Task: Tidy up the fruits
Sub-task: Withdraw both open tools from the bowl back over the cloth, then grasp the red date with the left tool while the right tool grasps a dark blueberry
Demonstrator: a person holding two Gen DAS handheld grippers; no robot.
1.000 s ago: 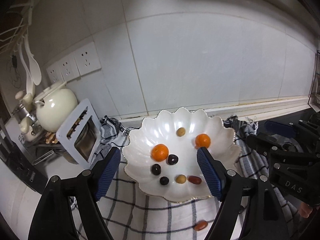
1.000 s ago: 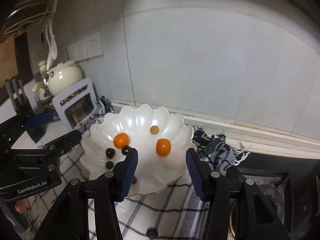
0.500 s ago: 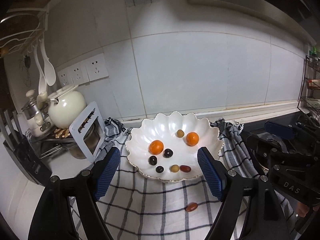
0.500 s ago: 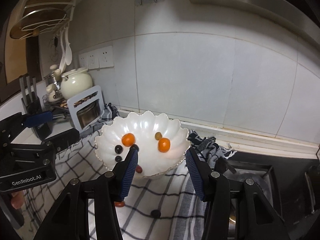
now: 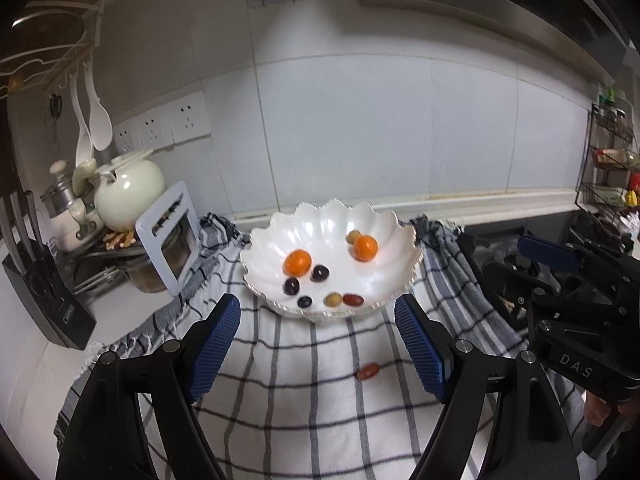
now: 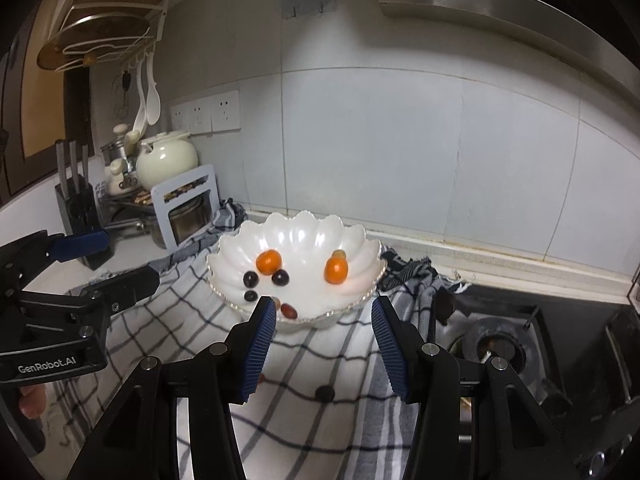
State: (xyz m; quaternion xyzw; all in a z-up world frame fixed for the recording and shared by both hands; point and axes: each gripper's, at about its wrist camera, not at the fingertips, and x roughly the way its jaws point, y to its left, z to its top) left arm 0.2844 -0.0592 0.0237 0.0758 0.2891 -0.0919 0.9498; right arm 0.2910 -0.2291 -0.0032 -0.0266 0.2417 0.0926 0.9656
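I hold both grippers tilted downward over the checked cloth (image 5: 304,412), side by side and aimed toward the back wall. My left gripper (image 5: 318,344) has its blue pads spread wide and released, with nothing between them but cloth; in the right wrist view its black body sits low at the left, and a fingertip of my hand (image 6: 32,402) shows beneath it. My right gripper (image 6: 324,346) stands at a narrower gap, its jaws also released and grasping nothing; from the left wrist view it hangs at the right edge, above the dark stove. Nearest to me on the cloth lie two loose fruits: a small red one (image 5: 368,371) just ahead of the left gripper's right pad, and a dark round one (image 6: 325,393) between the right gripper's fingers, lying free. Beyond the fingertips sits the white scalloped bowl (image 5: 384,276), resting on the cloth. Inside it I see two oranges (image 5: 297,262), apart from each other, several dark grapes (image 5: 291,286) near the front left, a green grape (image 5: 333,299) touching a red date-like fruit (image 5: 353,300) at the front rim, and another greenish fruit tucked behind the right orange. Farther left stand a small white rack (image 5: 170,236) and a cream teapot (image 5: 130,190), then the tiled wall with its sockets (image 5: 188,116).
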